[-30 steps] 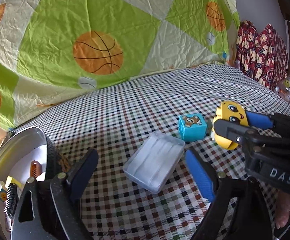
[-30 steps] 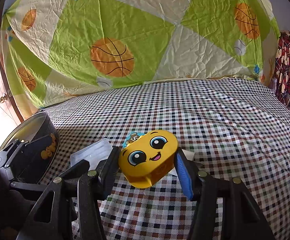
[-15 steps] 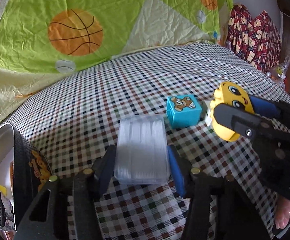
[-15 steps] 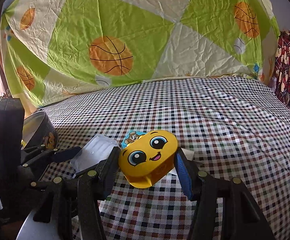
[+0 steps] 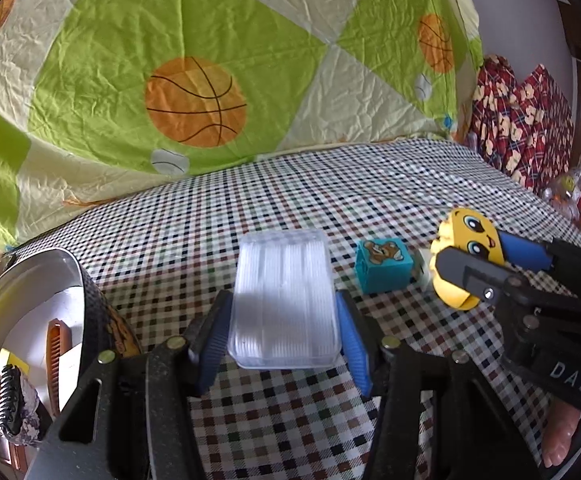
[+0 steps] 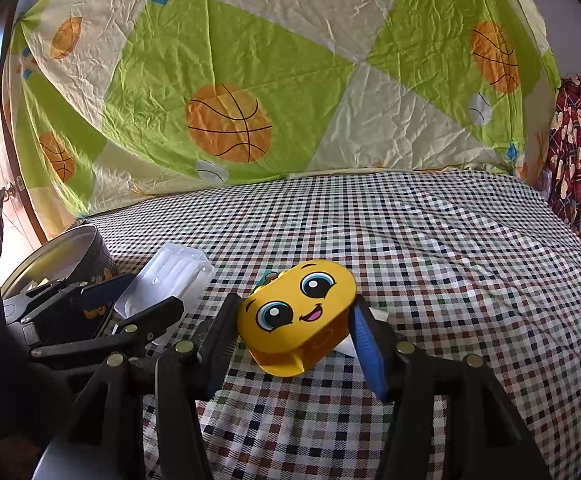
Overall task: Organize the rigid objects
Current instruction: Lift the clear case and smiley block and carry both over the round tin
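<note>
The clear box (image 5: 284, 300) is clamped by the left hand-held gripper (image 5: 282, 344), the yellow toy (image 6: 296, 316) by the right hand-held gripper (image 6: 294, 344). Next, each is probably to be lifted and carried left to the tin (image 5: 90, 300).

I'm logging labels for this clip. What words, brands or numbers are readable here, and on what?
"DAS": white letters on the right gripper body, seen from the left wrist view.
Orange lettering on the black tin: mostly hidden by the left gripper, unreadable.
Yellow toy: cartoon face only, no text.
Teal block: bear picture only.
Clear box: no text visible.
</note>
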Demonstrator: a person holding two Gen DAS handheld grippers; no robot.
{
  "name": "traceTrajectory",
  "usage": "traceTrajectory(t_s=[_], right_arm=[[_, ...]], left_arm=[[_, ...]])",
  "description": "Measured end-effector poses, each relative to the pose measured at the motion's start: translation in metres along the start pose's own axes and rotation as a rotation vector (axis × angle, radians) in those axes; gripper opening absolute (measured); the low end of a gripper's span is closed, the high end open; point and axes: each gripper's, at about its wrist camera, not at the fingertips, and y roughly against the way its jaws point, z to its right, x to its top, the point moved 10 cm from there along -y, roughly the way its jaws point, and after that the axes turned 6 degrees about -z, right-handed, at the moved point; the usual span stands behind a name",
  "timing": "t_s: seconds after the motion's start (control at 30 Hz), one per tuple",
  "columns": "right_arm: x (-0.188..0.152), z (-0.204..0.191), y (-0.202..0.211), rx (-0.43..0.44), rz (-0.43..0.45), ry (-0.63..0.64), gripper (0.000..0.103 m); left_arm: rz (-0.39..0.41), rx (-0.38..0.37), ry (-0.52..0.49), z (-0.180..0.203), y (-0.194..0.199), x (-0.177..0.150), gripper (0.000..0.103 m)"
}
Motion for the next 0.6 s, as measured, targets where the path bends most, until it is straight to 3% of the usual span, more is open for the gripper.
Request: traceTrajectory(t_s=[0.6], right_arm=[[0.007,-0.010,0.013,-0.006,0.065,0.040,0.056]], left_arm=[[0.204,0.082,0.108,-0.026,0.041,0.010,0.051]])
